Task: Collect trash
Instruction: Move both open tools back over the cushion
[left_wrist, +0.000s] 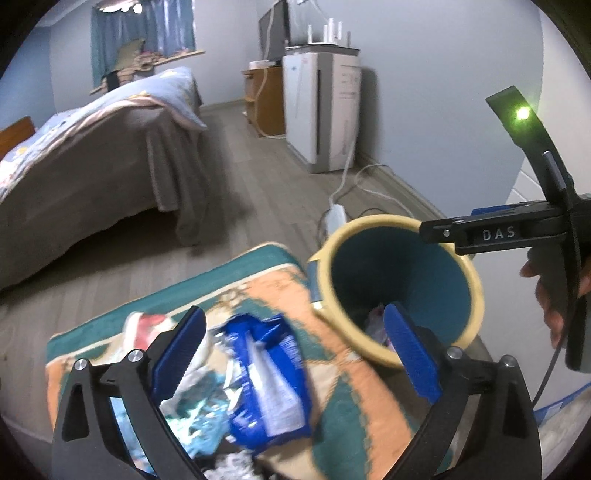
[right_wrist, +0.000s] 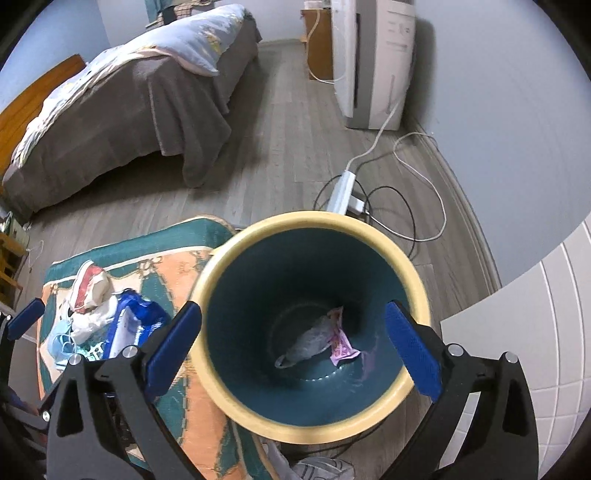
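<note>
A teal bin with a cream rim (right_wrist: 310, 221) (left_wrist: 476, 291) stands on the floor beside a teal and orange rug (left_wrist: 343, 406) (right_wrist: 199, 417). Inside it lie a grey wrapper (right_wrist: 310, 343) and a pink wrapper (right_wrist: 341, 345). On the rug lies a trash pile: a blue snack bag (left_wrist: 266, 373) (right_wrist: 133, 325), a red and white wrapper (left_wrist: 142, 325) (right_wrist: 90, 286) and a light blue face mask (right_wrist: 62, 341). My left gripper (left_wrist: 295, 354) is open and empty above the blue bag. My right gripper (right_wrist: 295, 350) is open and empty above the bin's mouth, and it shows in the left wrist view (left_wrist: 491, 232).
A bed with a grey cover (left_wrist: 96, 162) (right_wrist: 122, 107) stands at the left. A white appliance (left_wrist: 321, 110) (right_wrist: 373, 62) and a wooden cabinet (left_wrist: 266, 99) stand by the wall. A power strip with cables (right_wrist: 345, 192) (left_wrist: 334, 218) lies on the floor behind the bin.
</note>
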